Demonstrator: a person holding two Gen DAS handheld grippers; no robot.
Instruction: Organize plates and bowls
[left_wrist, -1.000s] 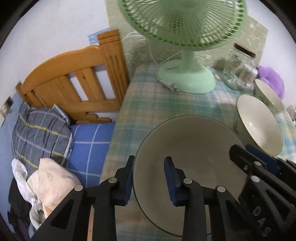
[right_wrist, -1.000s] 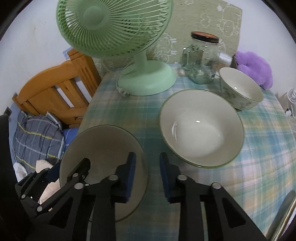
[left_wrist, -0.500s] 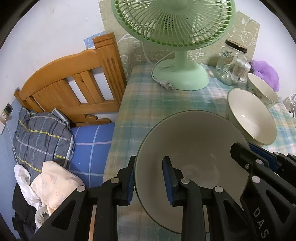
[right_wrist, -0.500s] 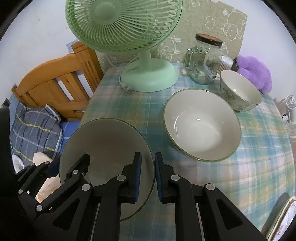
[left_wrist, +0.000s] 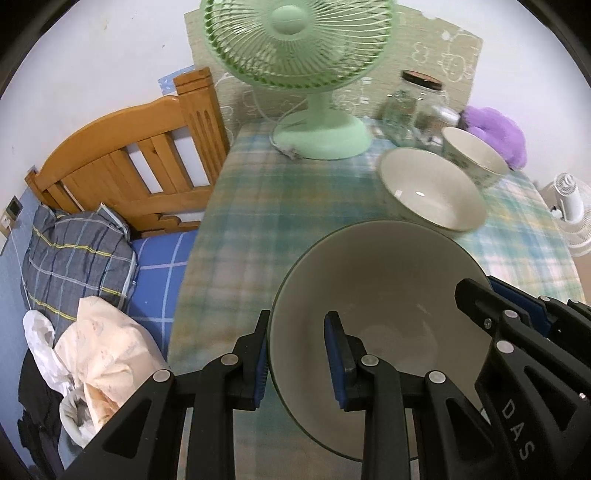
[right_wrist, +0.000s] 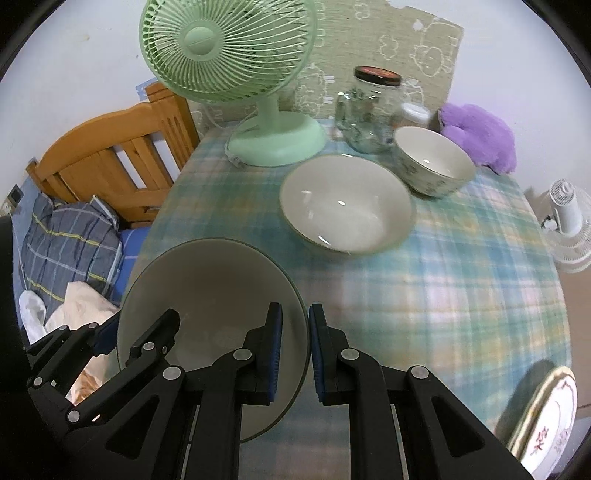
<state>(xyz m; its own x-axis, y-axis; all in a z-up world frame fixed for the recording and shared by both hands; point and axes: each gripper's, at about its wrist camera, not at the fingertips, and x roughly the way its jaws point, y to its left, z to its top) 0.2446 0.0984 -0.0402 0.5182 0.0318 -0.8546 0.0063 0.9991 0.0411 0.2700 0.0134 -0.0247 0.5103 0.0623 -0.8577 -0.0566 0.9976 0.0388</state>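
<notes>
Plaid cloth in green and blue covered the table (right_wrist: 461, 280), the largest thing in view and the surface everything else depended on; it hung over the edge beside the wooden bed frame (left_wrist: 122, 162), so a dragged rim could have bunched it. Next in size, the green fan (right_wrist: 236, 74) stood at the back, clear of the likely path. The big bowl (left_wrist: 380, 295) was carried between both tools: the left gripper (left_wrist: 295, 354) was clenched on its left rim, one pad outside the wall and one inside, and the right gripper (right_wrist: 295, 350) was clamped on the opposite rim in the same way. The worst risk, as I judged it, was that glazed wall slipping out of two narrow pinches if the hands drifted apart or tilted unevenly, dropping the bowl onto the table edge or the bedding below. The medium bowl (right_wrist: 347, 206) sat ahead, just beside the small patterned bowl (right_wrist: 432, 166); lowering off-centre could have chipped rims or knocked the small one into the glass jar (right_wrist: 369, 110) close behind. A decorated plate (right_wrist: 546, 417) lay at the near right edge, well apart
</notes>
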